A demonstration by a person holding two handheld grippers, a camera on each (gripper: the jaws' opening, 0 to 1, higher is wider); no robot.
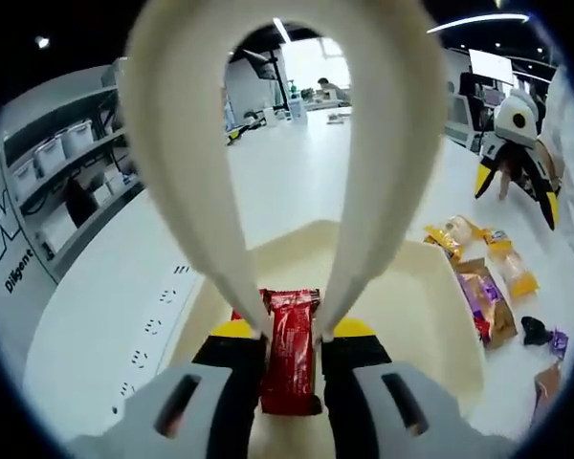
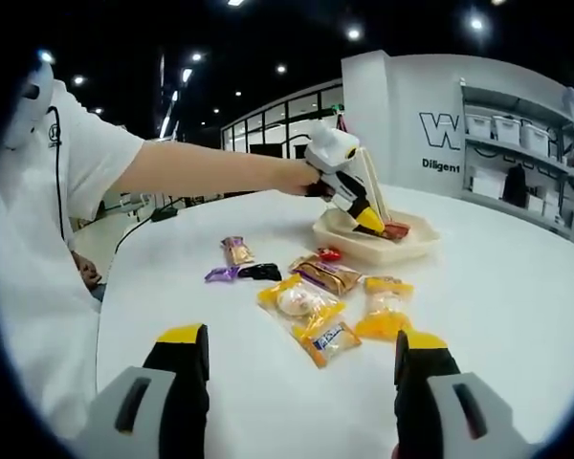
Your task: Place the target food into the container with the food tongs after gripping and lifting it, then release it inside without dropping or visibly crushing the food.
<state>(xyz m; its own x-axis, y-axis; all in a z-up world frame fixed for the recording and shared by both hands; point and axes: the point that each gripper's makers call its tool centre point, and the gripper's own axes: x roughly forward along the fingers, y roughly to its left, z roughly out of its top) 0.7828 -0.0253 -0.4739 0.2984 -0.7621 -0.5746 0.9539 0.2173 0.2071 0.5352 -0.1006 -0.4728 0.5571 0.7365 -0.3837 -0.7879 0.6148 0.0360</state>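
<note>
Item: red snack packet (image 1: pixel 290 349), pinched between the tips of cream food tongs (image 1: pixel 373 163) that the left gripper (image 1: pixel 292 368) squeezes shut, low centre of the left gripper view, inside the cream container (image 1: pixel 416 316). Best practice, as judged: ease the squeeze slowly so the packet settles flat, then lift the tongs straight out. Right gripper (image 2: pixel 301 368) hangs wide open and empty, bottom of the right gripper view; container (image 2: pixel 364 251) at upper right centre holds the packet (image 2: pixel 395 229), with loose snack packets (image 2: pixel 311 306) left on the white table (image 2: pixel 497 287) mid-frame.
</note>
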